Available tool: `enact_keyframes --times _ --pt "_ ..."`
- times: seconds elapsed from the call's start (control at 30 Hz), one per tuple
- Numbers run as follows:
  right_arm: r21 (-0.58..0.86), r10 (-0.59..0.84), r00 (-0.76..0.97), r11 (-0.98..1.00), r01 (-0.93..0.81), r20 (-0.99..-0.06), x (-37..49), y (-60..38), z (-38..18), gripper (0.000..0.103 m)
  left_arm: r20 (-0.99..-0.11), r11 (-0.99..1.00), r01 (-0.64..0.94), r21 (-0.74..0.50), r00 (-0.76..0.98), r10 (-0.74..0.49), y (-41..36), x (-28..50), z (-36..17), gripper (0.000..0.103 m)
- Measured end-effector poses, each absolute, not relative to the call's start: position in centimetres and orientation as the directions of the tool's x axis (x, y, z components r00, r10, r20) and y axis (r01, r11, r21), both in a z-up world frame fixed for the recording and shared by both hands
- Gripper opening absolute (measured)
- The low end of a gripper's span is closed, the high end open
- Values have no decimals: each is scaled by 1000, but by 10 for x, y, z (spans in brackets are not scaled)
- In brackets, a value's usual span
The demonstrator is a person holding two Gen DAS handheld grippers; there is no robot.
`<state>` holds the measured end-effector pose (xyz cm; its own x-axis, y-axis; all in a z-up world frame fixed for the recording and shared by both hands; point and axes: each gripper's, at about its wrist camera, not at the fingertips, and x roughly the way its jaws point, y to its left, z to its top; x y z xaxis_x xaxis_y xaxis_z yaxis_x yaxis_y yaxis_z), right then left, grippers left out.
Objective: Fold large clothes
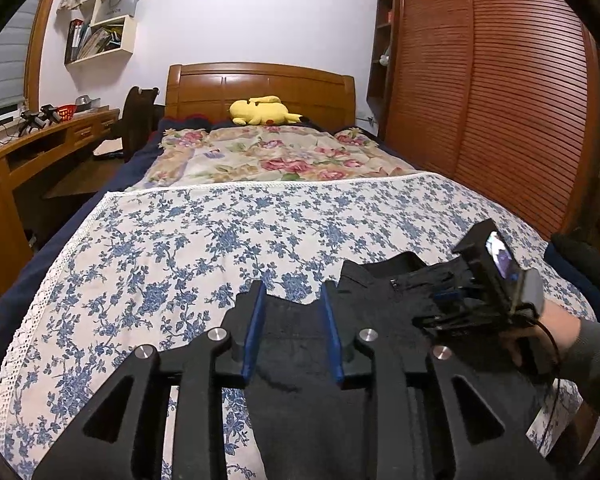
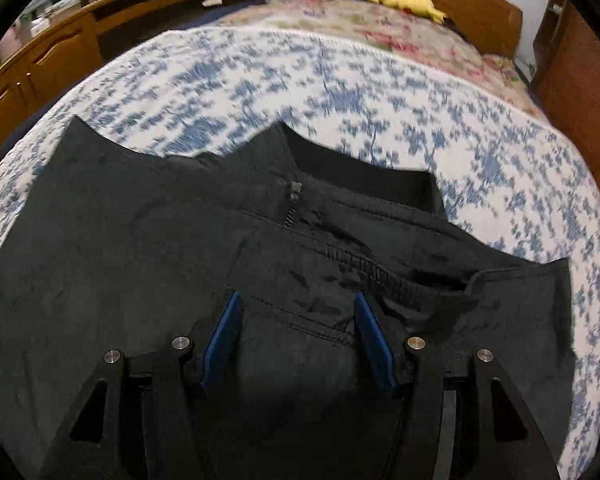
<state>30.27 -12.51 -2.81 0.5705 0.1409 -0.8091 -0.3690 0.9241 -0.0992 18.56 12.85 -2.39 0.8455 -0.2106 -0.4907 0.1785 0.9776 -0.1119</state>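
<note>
While nothing is pinched yet, this looks like the setup for a fold: the black garment, some kind of zip-front jacket or trousers (hard to say which), lies spread on the near end of the blue-flowered bedspread, collar or waist edge pointing toward the far headboard. Going left to right, the left gripper hovers low over the garment's left part with its blue pads wide apart and cloth showing between them, not clamped. To its right the right gripper is angled down near the zipper area, the person's right hand wrapped round the handle; in its own view the jaws stand apart too, straddling a seam. Best guess, the next move is both grippers dropping onto an edge, closing on one layer only, then lifting together so the fabric doesn't bunch. The right wrist view is a bit smeared, so fine detail is iffy.
</note>
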Motion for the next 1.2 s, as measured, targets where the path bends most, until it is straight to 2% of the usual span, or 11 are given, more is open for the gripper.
enact_keyframes --times 0.1,0.17,0.37,0.57,0.8,1.0,1.03,1.1,1.13,1.17,1.2 --pt "-101 134 558 923 -370 -819 314 -119 -36 56 -503 977 185 -105 838 -212 127 188 -27 29" --pt "-132 111 562 918 -373 -820 318 -112 -40 38 -509 977 188 -104 834 -214 126 189 -28 29" --pt "-166 105 569 899 -404 -815 327 -110 -49 16 -520 974 202 -98 825 -223 119 191 -31 29" --pt "-213 93 636 897 -388 -766 324 -110 -36 7 -534 974 210 -86 815 -223 115 192 -36 29" --pt "-278 34 720 909 -310 -693 353 -100 -23 5 -548 977 196 -79 811 -207 119 195 -40 29" --pt "-188 121 718 923 -336 -686 342 -115 -8 7 -559 975 207 -84 800 -218 114 200 -46 29" --pt "-162 148 716 924 -346 -683 336 -122 -3 13 -560 974 210 -86 798 -221 113 201 -46 29" --pt "-137 172 727 929 -345 -665 327 -141 11 31 -562 971 218 -93 794 -232 110 203 -48 29" --pt "-137 165 732 933 -334 -661 324 -151 17 48 -563 971 222 -93 793 -235 108 203 -48 29" --pt "-134 157 732 937 -322 -663 323 -163 21 61 -563 970 227 -92 791 -238 105 203 -48 29" --pt "-137 140 727 941 -308 -672 326 -174 24 64 -564 969 231 -90 790 -241 102 204 -49 29"
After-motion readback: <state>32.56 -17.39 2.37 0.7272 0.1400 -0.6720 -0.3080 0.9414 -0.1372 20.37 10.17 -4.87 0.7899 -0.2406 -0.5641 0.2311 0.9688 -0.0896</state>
